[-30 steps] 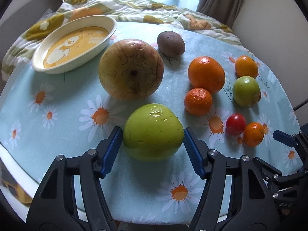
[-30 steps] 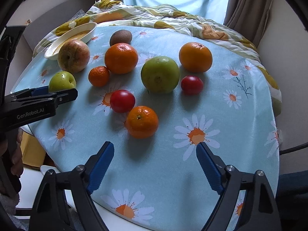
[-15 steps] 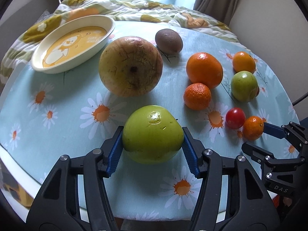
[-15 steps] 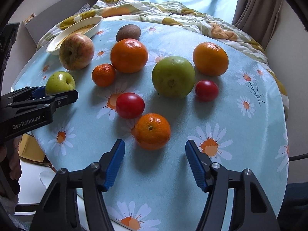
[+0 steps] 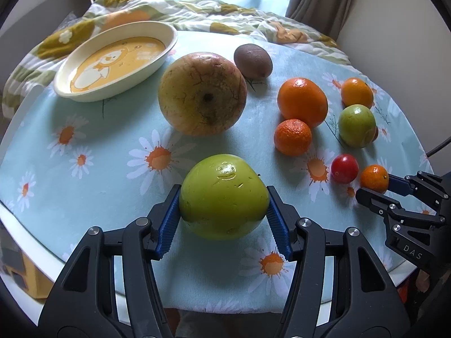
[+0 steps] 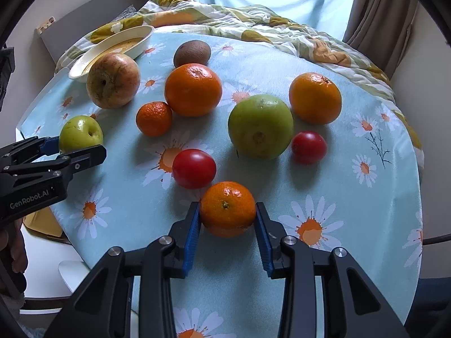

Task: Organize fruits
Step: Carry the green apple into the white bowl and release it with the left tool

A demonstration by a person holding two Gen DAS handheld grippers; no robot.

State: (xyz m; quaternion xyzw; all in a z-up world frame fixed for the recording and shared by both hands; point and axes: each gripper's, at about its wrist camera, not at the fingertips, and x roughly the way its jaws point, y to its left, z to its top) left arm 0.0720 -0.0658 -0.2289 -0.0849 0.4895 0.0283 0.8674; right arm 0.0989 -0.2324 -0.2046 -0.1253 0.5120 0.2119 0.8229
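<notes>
Blue pads of the left tongs (image 5: 224, 219) press both sides of the green apple (image 5: 224, 197), low on the bench (image 5: 93, 197) at 6 o'clock. The right tongs (image 6: 227, 226), which have just been closing, clamp the small orange (image 6: 227, 208). Lift both straight up, then carry them toward the dish (image 5: 166, 53) at 11 o'clock.

Left tool (image 5: 224, 211) angled steeply downward, blue pads clamped against both flanks of a green apple (image 5: 224, 200). Right tool (image 6: 227, 219) likewise pitched down, jaws just closed, pads pressing a small mandarin (image 6: 227, 208).
</notes>
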